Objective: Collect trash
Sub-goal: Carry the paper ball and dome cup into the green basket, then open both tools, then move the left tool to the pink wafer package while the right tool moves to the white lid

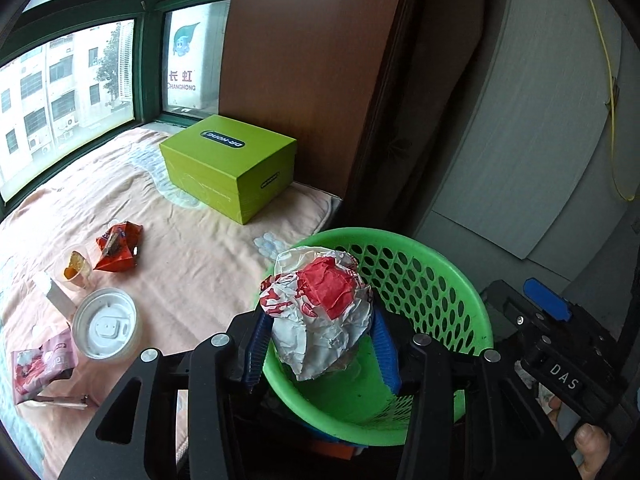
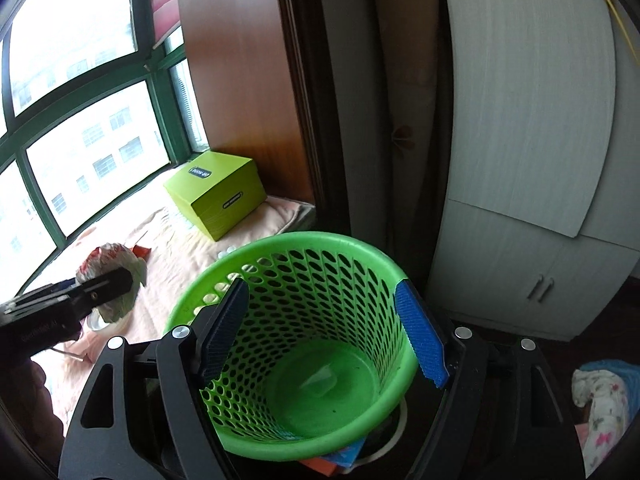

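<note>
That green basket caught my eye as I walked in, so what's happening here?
A person with a gripper in each hand is clearing trash off the bed. The left gripper is shut on a crumpled red-and-white wrapper, holding it above the green basket. The right gripper hangs open over the basket, holding nothing. An orange snack bag, a lidded cup and a pink packet lie on the bedspread.

left wrist: down, close | right wrist: down, close | shared: green basket (image 1: 432, 280) (image 2: 320, 248)
</note>
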`<control>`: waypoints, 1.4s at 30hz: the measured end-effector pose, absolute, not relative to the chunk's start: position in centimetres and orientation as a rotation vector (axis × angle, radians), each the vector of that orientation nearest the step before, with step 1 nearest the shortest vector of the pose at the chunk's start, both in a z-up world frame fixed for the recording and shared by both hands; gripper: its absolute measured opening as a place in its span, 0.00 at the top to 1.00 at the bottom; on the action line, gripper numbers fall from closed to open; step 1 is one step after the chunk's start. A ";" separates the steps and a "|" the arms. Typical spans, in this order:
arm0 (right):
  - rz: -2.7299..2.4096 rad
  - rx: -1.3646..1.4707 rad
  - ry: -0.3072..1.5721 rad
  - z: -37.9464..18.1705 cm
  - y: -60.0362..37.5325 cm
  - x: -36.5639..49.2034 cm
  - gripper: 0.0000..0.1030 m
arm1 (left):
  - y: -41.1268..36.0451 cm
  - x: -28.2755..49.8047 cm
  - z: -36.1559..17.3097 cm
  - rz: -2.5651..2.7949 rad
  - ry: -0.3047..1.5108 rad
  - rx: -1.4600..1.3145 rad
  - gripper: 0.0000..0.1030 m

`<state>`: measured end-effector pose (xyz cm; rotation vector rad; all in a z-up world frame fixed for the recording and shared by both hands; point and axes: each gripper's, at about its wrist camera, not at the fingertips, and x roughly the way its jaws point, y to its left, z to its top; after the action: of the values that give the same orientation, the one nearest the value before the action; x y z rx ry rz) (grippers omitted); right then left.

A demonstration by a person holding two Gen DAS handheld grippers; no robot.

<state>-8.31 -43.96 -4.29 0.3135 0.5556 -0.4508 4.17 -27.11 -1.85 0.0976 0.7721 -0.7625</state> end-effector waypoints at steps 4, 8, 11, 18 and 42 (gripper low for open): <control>-0.459 0.319 0.550 -4.2 -44.3 -8.5 0.27 | -28.3 3.7 -2.4 -0.789 0.792 0.111 0.52; -0.458 0.326 0.549 -4.1 -44.5 -8.6 0.27 | -29.0 3.2 -2.7 -0.806 0.792 0.122 0.41; -0.455 0.325 0.547 -4.1 -44.4 -8.6 0.27 | -29.0 2.9 -2.6 -0.817 0.781 0.119 0.36; -0.443 0.319 0.546 -3.9 -44.0 -8.5 0.27 | -27.8 3.0 -2.1 -0.775 0.768 0.111 0.32; -0.245 0.225 0.560 -2.8 -37.3 -3.8 0.20 | -8.9 9.7 -3.6 -0.357 0.790 0.007 0.21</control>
<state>-3.77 -37.32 -2.75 0.2250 0.5599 -0.2454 9.74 -8.95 -3.58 0.0067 0.7899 -0.3567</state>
